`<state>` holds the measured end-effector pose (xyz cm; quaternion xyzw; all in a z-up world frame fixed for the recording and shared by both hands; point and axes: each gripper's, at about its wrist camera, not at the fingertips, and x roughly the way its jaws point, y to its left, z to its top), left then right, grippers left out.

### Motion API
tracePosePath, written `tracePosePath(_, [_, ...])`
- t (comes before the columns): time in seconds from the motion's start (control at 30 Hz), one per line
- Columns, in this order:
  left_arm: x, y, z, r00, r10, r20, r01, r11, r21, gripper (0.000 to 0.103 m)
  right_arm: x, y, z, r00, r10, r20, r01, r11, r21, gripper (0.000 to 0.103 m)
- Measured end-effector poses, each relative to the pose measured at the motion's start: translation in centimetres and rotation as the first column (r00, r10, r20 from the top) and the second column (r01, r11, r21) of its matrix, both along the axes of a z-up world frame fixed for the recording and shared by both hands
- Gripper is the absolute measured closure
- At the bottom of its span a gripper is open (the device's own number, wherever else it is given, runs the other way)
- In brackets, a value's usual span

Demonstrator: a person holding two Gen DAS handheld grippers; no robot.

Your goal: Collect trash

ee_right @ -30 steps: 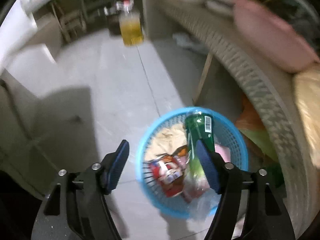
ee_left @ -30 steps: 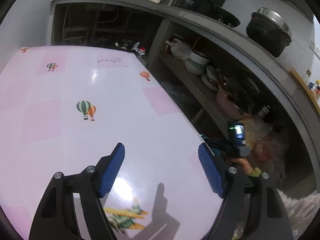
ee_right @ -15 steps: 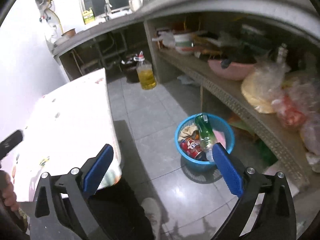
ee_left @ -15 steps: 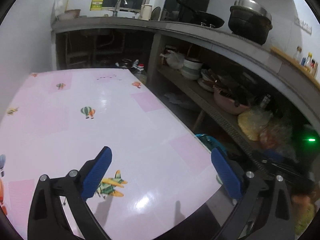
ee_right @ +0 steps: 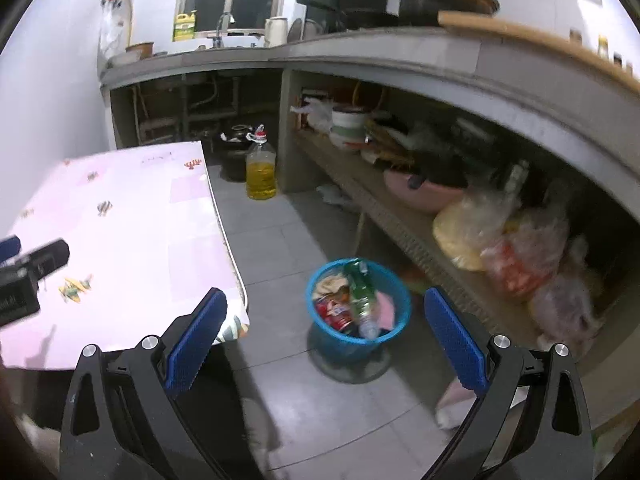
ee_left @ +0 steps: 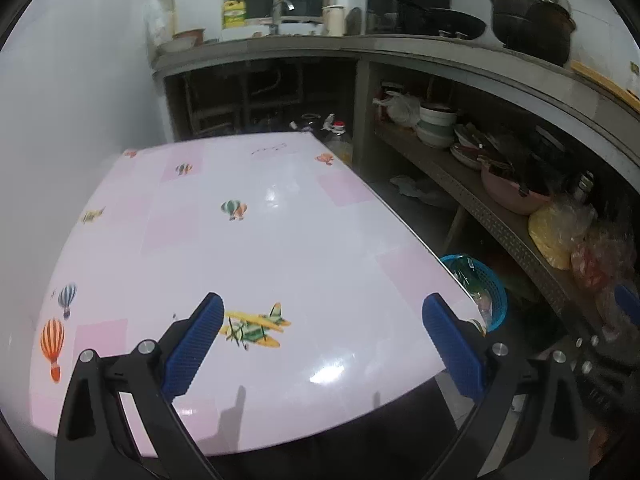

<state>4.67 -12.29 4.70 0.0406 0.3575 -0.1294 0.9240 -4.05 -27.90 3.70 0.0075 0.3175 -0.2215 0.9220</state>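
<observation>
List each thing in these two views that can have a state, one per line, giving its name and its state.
Left gripper: jaws wide open, empty.
Right gripper: jaws wide open, empty.
Blue basket: upright on the floor, filled with trash.
Green bottle: in the basket, tilted, neck down.
Oil jug: upright on the floor, red cap on.
Table: no trash visible.

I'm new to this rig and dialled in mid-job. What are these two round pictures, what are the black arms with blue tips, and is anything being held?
Each picture comes from a fisheye camera on a hand-held gripper, looking along its two fingers. The left gripper hangs open over the pink table, whose cloth carries only printed planes and balloons. The right gripper is open too, over the floor, above the blue basket with a green bottle and wrappers inside. Nothing is held.
</observation>
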Motion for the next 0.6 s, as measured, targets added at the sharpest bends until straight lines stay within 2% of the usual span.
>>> tracePosePath(0.1, [-0.9,0.0,0.0,1.0,0.018,-0.012,-0.018,0.999,-0.032,0.006,-0.4,0.2,-0.1,1.0,0.004,-0.003,-0.004,1.0,-0.019,0.008])
tracePosePath(0.27, [-1.6,-1.6,-0.6,0.998,-0.026,-0.059,0.026,1.0,0.005,0.006,-1.1,-0.5,0.1,1.0,0.01,0.003,-0.01,0.999,0.048,0.008])
tracePosePath(0.6, [-2.4,-3.1,-1.5,0.993,-0.049,-0.105,0.052,0.998,0.022,0.006,-1.8,-1.3,0.3,0.999,-0.032,-0.024,0.033,0.998,0.051,0.008])
